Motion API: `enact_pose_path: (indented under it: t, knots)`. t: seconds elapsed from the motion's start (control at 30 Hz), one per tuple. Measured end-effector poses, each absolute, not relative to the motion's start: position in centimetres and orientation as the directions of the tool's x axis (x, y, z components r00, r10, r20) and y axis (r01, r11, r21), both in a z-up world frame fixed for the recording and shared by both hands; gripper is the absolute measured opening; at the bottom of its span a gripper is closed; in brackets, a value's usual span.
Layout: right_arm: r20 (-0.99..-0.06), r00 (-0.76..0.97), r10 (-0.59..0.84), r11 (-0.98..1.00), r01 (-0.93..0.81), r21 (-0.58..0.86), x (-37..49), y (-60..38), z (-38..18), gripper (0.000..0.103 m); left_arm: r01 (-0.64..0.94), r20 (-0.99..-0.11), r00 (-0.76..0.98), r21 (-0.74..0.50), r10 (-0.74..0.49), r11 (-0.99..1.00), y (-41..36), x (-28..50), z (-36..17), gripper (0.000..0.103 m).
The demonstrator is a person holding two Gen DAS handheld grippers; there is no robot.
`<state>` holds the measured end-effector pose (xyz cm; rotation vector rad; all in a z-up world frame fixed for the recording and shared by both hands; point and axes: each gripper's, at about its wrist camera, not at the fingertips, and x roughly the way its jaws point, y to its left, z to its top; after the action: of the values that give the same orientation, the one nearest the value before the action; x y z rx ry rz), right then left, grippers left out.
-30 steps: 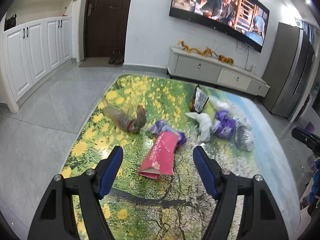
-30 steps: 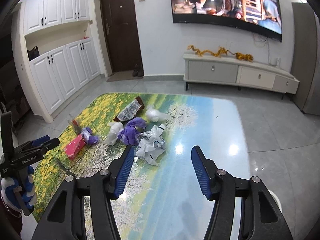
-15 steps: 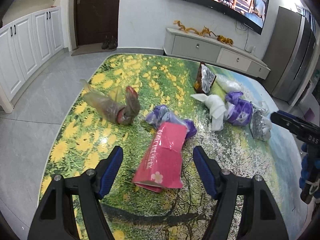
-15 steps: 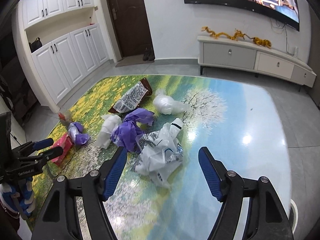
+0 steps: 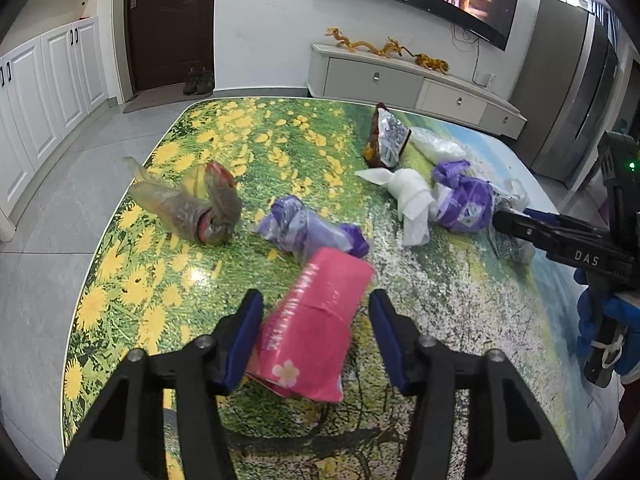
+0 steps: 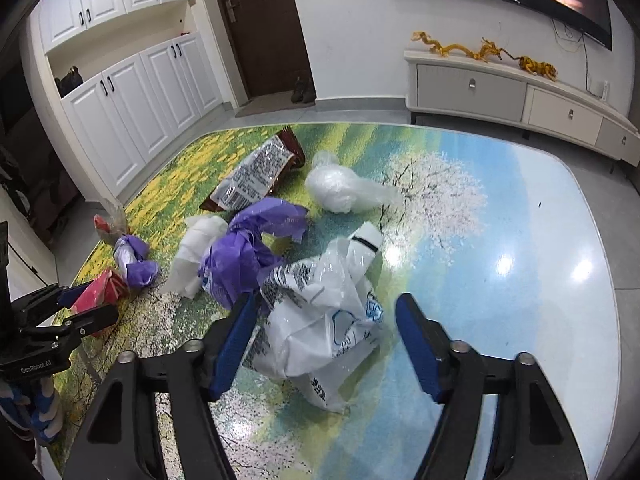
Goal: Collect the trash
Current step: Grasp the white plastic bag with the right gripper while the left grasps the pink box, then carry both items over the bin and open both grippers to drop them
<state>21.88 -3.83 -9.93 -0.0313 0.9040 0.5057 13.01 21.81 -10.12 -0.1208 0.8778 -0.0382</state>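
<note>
Left wrist view shows the left hand-held gripper (image 5: pixel 314 336) closing around the pink packet (image 5: pixel 314 330) lying on the counter (image 5: pixel 168 280) (pads not yet pressing), so squeeze mid-body before lifting.

- Your right gripper (image 6: pixel 324 340) is closing; the crumpled white plastic bag (image 6: pixel 320 316) sits between its blue fingers (image 6: pixel 234 340), the right one apart from it.
- A purple bag (image 6: pixel 244 256) touches the white bag's left side.
- Toward the bench's (image 6: pixel 520 240) far edge lie a brown snack wrapper (image 6: pixel 256 176) and a clear bag (image 6: pixel 340 188).
- At the left edge, your left gripper (image 6: pixel 86 306) straddles a pink packet (image 6: pixel 100 294).
</note>
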Motion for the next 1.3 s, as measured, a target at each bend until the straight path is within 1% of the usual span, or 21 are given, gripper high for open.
enact_pose_path:
  t: [0.1, 0.17, 0.23, 0.33, 0.43, 0.77, 1.0, 1.3]
  knots:
    - [-0.754, 0.508, 0.415, 0.882, -0.43, 0.196, 21.5, -4.3, -9.9, 0.056, -0.016, -0.765, 0.639, -0.123, -0.084, 0.992, 21.8, 12.8, -10.2, 0.042]
    - [-0.754, 0.509, 0.416, 0.882, -0.428, 0.197, 21.1, -4.5, -9.8, 0.049, -0.014, -0.763, 0.64, -0.126, -0.088, 0.992, 21.6, 12.5, -10.2, 0.041]
    - [-0.752, 0.51, 0.417, 0.882, -0.427, 0.199, 20.8, -4.7, -9.8, 0.041, -0.009, -0.761, 0.642, -0.129, -0.093, 0.992, 21.4, 12.0, -10.2, 0.036]
    - [-0.749, 0.516, 0.416, 0.884, -0.422, 0.201, 20.1, -5.3, -9.6, 0.036, -0.005, -0.757, 0.645, -0.138, -0.102, 0.99, 21.3, 11.5, -10.1, 0.035]
    - [-0.743, 0.524, 0.416, 0.884, -0.423, 0.198, 19.2, -5.9, -9.2, 0.033, 0.001, -0.75, 0.652, -0.149, -0.114, 0.989, 20.9, 10.9, -9.8, 0.033]
    - [-0.714, 0.57, 0.408, 0.893, -0.41, 0.184, 14.9, -8.9, -6.6, 0.031, 0.05, -0.705, 0.699, -0.123, -0.123, 0.991, 18.3, 8.4, -7.0, 0.033]
    - [-0.699, 0.605, 0.381, 0.908, -0.386, 0.16, 11.5, -11.4, -4.9, 0.031, 0.117, -0.664, 0.733, -0.093, -0.15, 0.989, 15.1, 6.5, -5.0, 0.033]
    - [-0.667, 0.657, 0.353, 0.922, -0.366, 0.128, 7.2, -13.5, -2.4, 0.031, 0.188, -0.609, 0.776, -0.026, -0.165, 0.982, 11.2, 4.2, -2.5, 0.033]
